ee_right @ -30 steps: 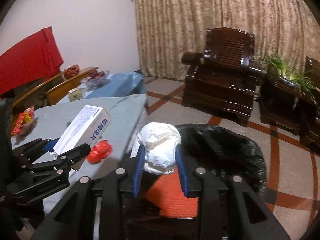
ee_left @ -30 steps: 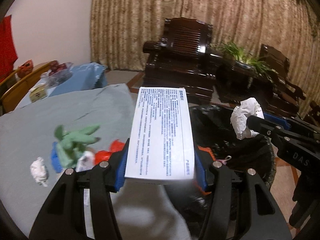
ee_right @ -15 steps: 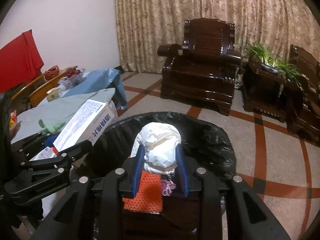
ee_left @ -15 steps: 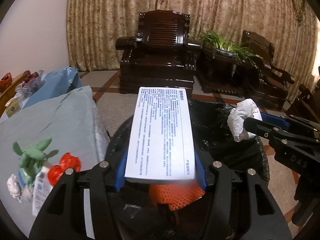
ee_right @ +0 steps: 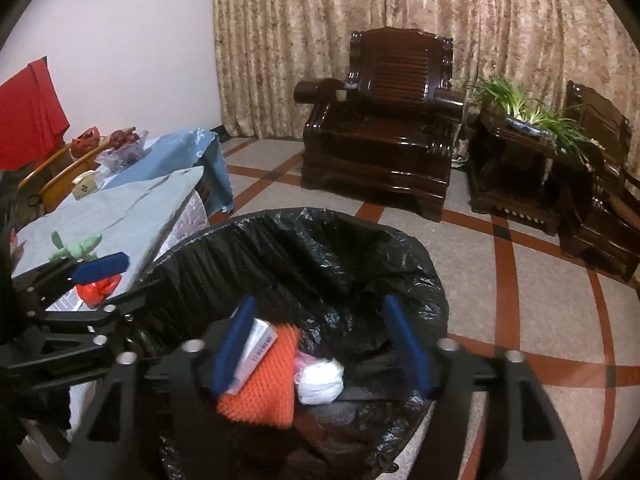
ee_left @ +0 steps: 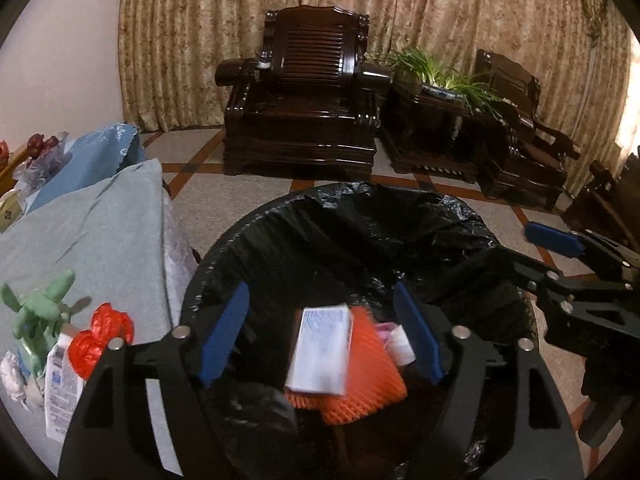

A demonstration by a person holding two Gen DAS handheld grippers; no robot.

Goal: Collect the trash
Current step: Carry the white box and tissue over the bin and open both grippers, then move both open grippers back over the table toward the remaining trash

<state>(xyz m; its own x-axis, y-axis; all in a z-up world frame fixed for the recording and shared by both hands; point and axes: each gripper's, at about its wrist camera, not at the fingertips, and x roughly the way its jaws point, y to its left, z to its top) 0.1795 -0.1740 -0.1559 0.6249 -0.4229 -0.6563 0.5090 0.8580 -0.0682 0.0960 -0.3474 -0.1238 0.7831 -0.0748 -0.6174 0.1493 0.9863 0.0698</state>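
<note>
Both grippers hang over a bin lined with a black bag [ee_left: 360, 216] [ee_right: 320, 248]. My left gripper [ee_left: 320, 336] is opening, with nothing between its blue pads. The white printed box [ee_left: 320, 350] [ee_right: 256, 344] lies below in the bin on orange foam netting [ee_left: 368, 384] [ee_right: 264, 376]. My right gripper [ee_right: 324, 344] is opening too, jaws apart and empty. The crumpled white tissue [ee_right: 320, 376] rests in the bin beside the netting. More trash stays on the grey-clothed table [ee_left: 92, 240]: a red wrapper [ee_left: 100, 338], a green toy-like piece [ee_left: 40, 312], a white packet [ee_left: 60, 384].
The table [ee_right: 120, 216] stands left of the bin, with a blue-covered table [ee_right: 180, 152] behind it. Dark wooden armchairs [ee_left: 300, 100] [ee_right: 392, 120] and a plant stand [ee_right: 516, 132] line the curtained wall. The tiled floor [ee_right: 520, 280] lies right of the bin.
Both grippers moved from the table edge to over the bin, then their jaws spread. The white box and the tissue dropped out of them into the bin.
</note>
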